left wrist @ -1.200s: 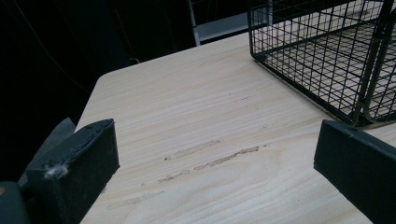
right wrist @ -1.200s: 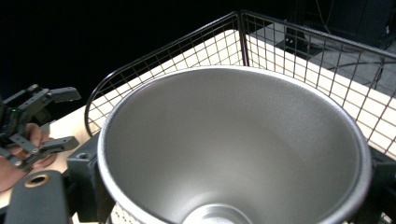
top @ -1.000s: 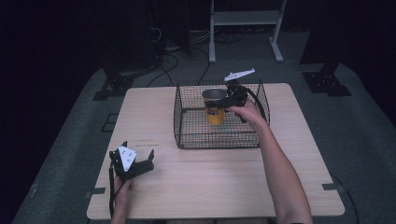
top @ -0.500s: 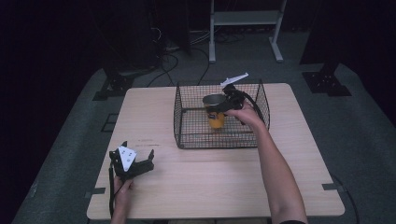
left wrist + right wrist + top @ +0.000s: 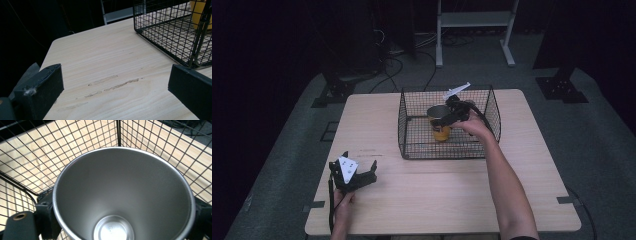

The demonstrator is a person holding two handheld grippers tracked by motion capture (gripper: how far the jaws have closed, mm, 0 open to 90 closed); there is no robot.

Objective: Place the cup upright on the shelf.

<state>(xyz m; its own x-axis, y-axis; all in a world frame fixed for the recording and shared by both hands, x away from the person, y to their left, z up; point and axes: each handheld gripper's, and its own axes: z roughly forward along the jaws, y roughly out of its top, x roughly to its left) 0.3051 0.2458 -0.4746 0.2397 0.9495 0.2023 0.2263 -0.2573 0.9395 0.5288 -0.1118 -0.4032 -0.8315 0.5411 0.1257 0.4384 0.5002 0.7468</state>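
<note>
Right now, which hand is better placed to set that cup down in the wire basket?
The right. Its gripper already clasps the cup inside the basket; the left gripper, jaws open, rests near the table's front corner.

Cup [image 5: 441,131]: yellow-orange outside, plain brushed silver inside [image 5: 122,195]. Basket [image 5: 412,125]: black wire in a square grid pattern. Table [image 5: 437,200]: pale wood with fine grain and a few light scuff streaks [image 5: 112,85]; grippers [image 5: 354,179] black, the left one carrying a white plate with dark dots.
</note>
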